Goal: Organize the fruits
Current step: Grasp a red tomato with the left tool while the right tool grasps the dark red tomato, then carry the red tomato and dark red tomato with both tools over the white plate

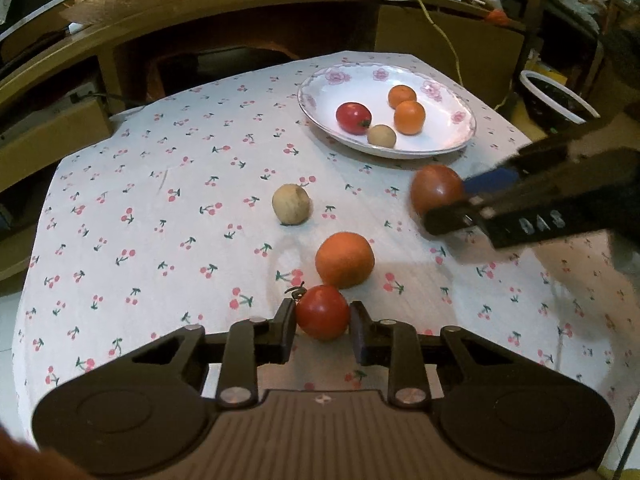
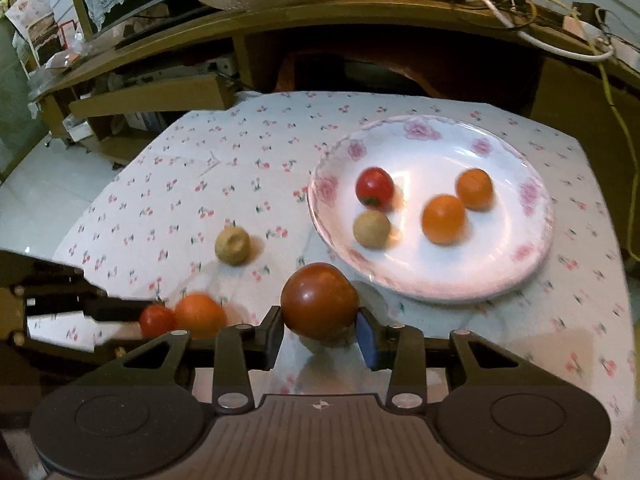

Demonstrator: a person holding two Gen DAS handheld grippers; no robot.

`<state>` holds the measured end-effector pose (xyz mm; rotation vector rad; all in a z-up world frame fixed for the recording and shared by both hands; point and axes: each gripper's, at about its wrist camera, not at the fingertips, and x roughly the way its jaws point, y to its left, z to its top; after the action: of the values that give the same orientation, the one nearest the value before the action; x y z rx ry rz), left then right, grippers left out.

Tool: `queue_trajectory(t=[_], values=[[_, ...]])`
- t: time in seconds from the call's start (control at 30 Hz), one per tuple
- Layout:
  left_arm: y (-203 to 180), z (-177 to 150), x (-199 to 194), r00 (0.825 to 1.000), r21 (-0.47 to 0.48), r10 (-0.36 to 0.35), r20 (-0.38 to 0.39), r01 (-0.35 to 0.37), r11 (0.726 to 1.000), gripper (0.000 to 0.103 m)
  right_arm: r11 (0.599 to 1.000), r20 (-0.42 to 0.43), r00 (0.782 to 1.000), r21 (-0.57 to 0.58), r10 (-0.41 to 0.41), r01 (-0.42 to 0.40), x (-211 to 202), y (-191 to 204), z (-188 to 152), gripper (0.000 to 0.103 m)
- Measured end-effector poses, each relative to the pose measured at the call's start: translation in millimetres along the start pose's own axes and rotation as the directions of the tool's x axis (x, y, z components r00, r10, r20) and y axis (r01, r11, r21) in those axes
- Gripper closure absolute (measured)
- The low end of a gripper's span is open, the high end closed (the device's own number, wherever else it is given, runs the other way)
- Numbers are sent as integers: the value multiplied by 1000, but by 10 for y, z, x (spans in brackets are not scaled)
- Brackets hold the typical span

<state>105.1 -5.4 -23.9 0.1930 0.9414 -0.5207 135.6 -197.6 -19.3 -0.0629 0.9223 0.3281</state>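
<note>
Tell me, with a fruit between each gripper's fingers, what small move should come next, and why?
Probably lift both. The left gripper pinches a small red tomato, the right gripper a darker tomato, both still on the cloth; the plate has room.

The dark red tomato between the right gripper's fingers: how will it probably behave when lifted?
The dark red tomato is round and glossy, so it may slip or rotate between the right gripper pads. If released on the flat tablecloth, it would likely roll. Its skin looks thin, so hard squeezing could bruise it.

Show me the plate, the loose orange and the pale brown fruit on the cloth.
plate (image 2: pixel 532 240), right wrist view, bare right rim.
orange (image 1: pixel 345 259), left wrist view, middle.
pale brown fruit (image 1: pixel 291 204), left wrist view, middle.
</note>
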Motion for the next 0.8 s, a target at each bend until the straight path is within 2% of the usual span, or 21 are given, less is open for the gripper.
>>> queue_trajectory(t=[0.13, 0.3, 0.53, 0.7, 0.8], values=[[-40, -38, -33, 999, 3, -33, -11, 33, 999, 69, 999, -49, 999, -31, -22, 20, -117, 83, -161, 65], [-199, -58, -1, 998, 57, -52, -26, 53, 997, 69, 998, -94, 995, -60, -29, 23, -249, 142, -387, 65], [-301, -31, 80, 999, 97, -24, -38, 27, 995, 68, 999, -57, 998, -47, -15, 12, -251, 101, -421, 62], [-321, -16, 103, 999, 103, -12, -38, 16, 995, 62, 1000, -34, 999, -27, 12, -13, -219, 38, -399, 57], [-294, -13, 117, 999, 89, -8, -39, 12, 996, 55, 999, -32, 999, -28, 27, -27, -194, 29, -356, 54]])
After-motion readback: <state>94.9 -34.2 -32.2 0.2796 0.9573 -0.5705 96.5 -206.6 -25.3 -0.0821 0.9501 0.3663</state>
